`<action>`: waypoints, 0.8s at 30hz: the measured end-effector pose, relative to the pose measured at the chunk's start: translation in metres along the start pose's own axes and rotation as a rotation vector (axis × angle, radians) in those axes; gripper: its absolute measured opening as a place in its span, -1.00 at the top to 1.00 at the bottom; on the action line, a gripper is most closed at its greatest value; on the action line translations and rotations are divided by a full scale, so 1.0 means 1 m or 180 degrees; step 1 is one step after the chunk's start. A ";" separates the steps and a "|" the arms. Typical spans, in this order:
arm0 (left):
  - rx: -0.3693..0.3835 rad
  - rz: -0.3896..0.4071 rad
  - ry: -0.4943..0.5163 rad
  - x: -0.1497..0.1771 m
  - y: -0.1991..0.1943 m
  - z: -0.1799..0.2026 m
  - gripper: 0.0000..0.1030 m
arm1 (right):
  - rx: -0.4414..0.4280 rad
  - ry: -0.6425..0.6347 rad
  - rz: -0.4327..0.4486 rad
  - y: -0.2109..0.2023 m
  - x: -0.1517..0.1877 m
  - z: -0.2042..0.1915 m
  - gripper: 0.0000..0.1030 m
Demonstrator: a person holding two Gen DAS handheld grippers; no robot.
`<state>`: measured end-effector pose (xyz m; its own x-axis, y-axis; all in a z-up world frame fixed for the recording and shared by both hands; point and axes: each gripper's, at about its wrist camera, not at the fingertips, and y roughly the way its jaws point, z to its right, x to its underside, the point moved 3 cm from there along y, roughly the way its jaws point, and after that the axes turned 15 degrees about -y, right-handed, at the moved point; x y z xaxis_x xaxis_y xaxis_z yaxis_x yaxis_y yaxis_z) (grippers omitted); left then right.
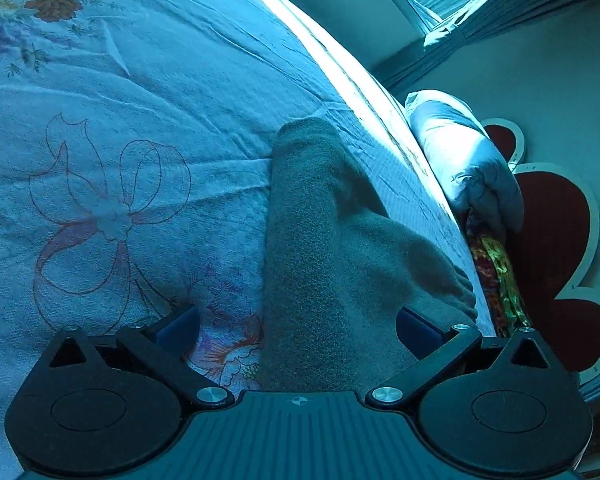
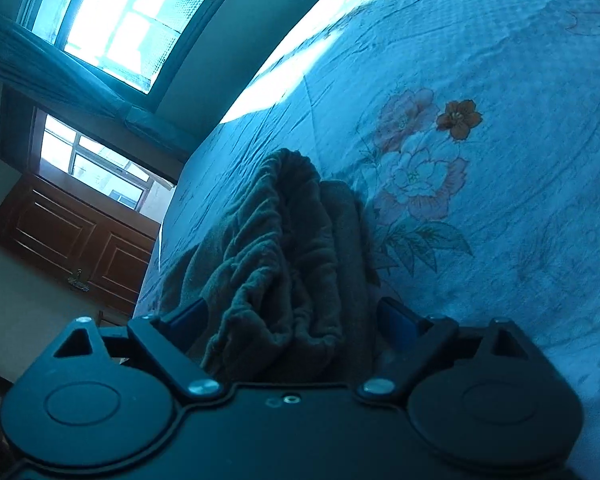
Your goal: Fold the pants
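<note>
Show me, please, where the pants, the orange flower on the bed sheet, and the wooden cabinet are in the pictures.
pants [image 1: 320,248]: left wrist view, on the flat grey fabric.
orange flower [image 2: 459,118]: right wrist view, on its centre.
wooden cabinet [image 2: 80,236]: right wrist view, on a door panel.

The near end of the pants [image 1: 320,240] runs under the left claw [image 1: 298,328] body, hidden from the left wrist camera. In the right wrist view the waistband [image 2: 284,240] folds bunch together, their lower part hidden behind the right claw [image 2: 290,316]. The bed [image 1: 140,80] is cut off by the frame edges. The pillow [image 1: 464,152] is partly hidden behind the mattress edge.
</note>
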<state>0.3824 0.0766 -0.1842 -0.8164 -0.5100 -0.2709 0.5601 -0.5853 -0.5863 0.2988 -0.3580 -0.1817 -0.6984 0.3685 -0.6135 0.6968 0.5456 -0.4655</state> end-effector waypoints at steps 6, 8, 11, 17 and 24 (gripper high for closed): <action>0.0059 -0.0061 0.0037 -0.004 0.018 0.006 -0.99 | -0.0157 0.0144 0.0005 0.011 0.002 0.001 -0.52; 0.0097 -0.0091 0.0049 -0.006 0.022 0.006 -0.99 | -0.0200 0.0190 -0.0001 0.012 0.002 0.005 -0.43; 0.0278 -0.0164 -0.0079 -0.011 0.027 0.004 -0.99 | -0.0285 0.0304 0.0010 0.011 0.000 0.016 -0.20; 0.0521 -0.0305 -0.0231 -0.017 0.032 -0.004 -0.95 | -0.0384 0.0302 -0.0037 0.012 0.000 0.018 -0.13; 0.0413 -0.0394 -0.0295 -0.022 0.031 -0.018 -0.50 | -0.0473 0.0320 -0.0080 0.007 0.000 0.024 -0.16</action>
<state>0.4152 0.0812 -0.2095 -0.8672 -0.4813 -0.1279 0.4745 -0.7205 -0.5058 0.3077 -0.3721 -0.2005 -0.7333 0.4227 -0.5326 0.6524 0.6581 -0.3759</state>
